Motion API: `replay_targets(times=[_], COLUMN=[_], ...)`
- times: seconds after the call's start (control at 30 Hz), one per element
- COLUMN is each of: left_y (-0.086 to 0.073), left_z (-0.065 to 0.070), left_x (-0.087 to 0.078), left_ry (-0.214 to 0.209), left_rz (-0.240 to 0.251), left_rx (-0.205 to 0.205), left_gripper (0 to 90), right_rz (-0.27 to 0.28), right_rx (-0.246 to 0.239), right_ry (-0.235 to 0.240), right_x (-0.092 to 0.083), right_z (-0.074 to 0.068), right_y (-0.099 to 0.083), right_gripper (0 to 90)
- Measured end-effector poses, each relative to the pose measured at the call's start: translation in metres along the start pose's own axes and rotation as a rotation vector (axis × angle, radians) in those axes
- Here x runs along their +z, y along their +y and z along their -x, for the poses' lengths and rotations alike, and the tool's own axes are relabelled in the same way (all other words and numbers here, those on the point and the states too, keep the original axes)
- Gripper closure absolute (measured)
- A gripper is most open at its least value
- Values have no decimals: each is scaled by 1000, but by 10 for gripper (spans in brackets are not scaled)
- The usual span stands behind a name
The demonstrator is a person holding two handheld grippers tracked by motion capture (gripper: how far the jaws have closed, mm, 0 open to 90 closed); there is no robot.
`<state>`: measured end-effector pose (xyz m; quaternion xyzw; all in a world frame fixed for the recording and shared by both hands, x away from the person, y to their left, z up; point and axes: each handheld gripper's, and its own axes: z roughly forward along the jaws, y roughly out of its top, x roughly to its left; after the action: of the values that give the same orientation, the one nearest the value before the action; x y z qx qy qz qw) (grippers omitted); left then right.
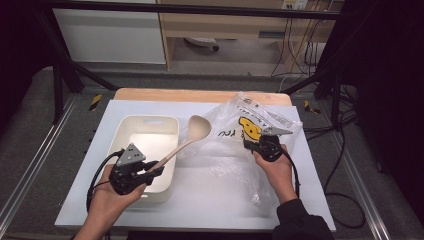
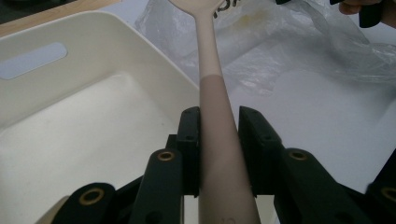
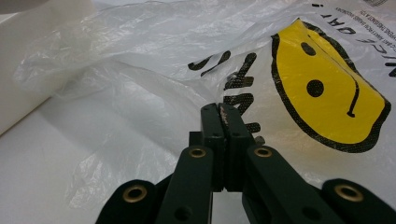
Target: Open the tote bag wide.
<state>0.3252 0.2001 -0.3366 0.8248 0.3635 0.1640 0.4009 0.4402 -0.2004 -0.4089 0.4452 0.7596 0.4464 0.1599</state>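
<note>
The counter (image 1: pixel 210 200) is covered by a white sheet, and a strip of light wood shows at its far edge. Around it stands a dark metal frame on a grey floor; behind are a white cabinet, a wooden shelf and many black cables.

On the left part of the counter stands a white bin (image 1: pixel 150 125). The left tongs (image 1: pixel 155 172) are closed on the handle of a beige spoon (image 1: pixel 192 136), just over the right wall of the bin; the spoon's bowl points up and away, toward the plastic bag (image 1: pixel 240 150). This clear bag, with a yellow smiley face and black letters, lies crumpled on the right part of the counter. The right tongs (image 1: pixel 261 145) are fully closed and pinch a thin fold of the bag near the printing.
</note>
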Motion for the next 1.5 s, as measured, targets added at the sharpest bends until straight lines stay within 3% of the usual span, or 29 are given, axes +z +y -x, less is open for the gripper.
replay_targets(times=[0.67,1.5], left_y=[6,8], left_z=[10,39], left_x=[6,29], left_ry=[-22,-84], left_rz=[-7,-71], left_rx=[19,90], left_gripper=[702,702], right_rz=[6,9], right_rx=[4,5], right_ry=[2,8], right_x=[-1,-2], right_z=[1,1], right_y=[0,1], right_gripper=[900,900])
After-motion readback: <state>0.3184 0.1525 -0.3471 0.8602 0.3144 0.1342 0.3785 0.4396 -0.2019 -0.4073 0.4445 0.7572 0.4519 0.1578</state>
